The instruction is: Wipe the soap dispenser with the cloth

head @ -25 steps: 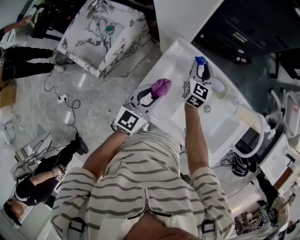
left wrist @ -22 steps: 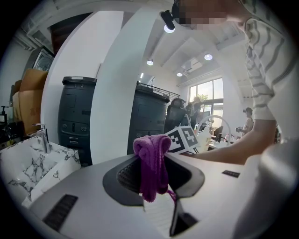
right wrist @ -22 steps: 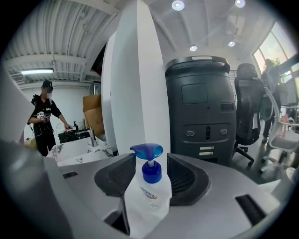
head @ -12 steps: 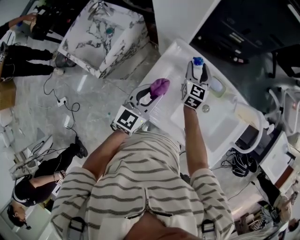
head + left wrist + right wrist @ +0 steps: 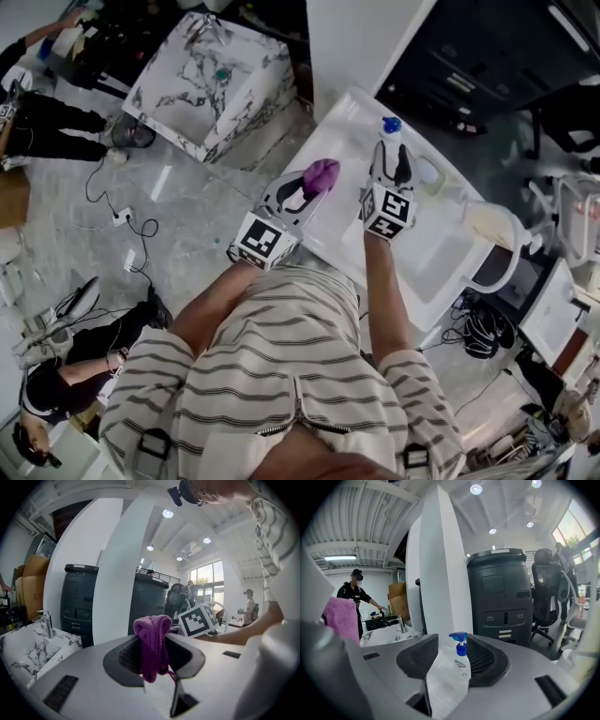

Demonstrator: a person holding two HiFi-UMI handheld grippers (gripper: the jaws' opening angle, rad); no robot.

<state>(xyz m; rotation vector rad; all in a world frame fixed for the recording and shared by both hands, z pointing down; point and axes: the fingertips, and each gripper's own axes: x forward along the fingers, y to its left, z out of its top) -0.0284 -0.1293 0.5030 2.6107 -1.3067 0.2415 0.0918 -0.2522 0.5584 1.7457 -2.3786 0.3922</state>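
The soap dispenser, a clear bottle with a blue pump, stands upright on the white counter. In the right gripper view the dispenser stands free just beyond the fingertips. My right gripper sits just short of it, and its jaws are closing with nothing pressed between them. My left gripper hovers to the left of the right one, over the counter's near edge, shut on a bunched purple cloth. The cloth hangs bunched between the left jaws.
A sink basin lies to the right of the dispenser, with a small oval dish beside it. A marble-patterned unit stands on the floor to the left. People and cables are on the floor at left.
My right gripper let go of the dispenser and drew back toward me. The dispenser now stands free ahead of it. The left gripper with the cloth barely moved.
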